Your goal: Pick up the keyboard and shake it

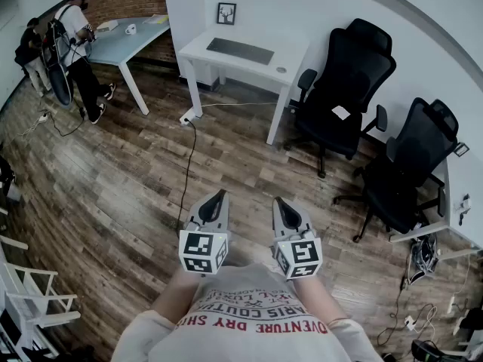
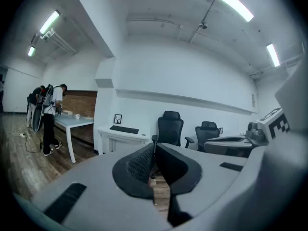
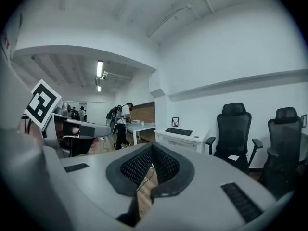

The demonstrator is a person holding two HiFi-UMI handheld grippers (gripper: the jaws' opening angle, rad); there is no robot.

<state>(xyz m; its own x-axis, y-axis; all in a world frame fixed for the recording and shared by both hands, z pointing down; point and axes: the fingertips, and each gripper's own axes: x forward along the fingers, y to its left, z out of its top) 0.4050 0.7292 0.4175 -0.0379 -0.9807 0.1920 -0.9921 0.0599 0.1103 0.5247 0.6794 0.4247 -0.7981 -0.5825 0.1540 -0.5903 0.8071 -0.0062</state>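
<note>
Across the far side of the room, beyond a wide stretch of wooden floor (image 1: 121, 202), a white surface (image 1: 290, 51) stands against the wall, with two black office chairs (image 1: 347, 81) to its right. Both grippers are held close in front of the person, well apart from that surface. The left gripper (image 1: 219, 194) and the right gripper (image 1: 278, 200) each have jaws pressed together with nothing between them. The keyboard (image 1: 240, 50) lies flat on the surface, untouched, a small framed picture (image 1: 226, 13) just behind it.
</note>
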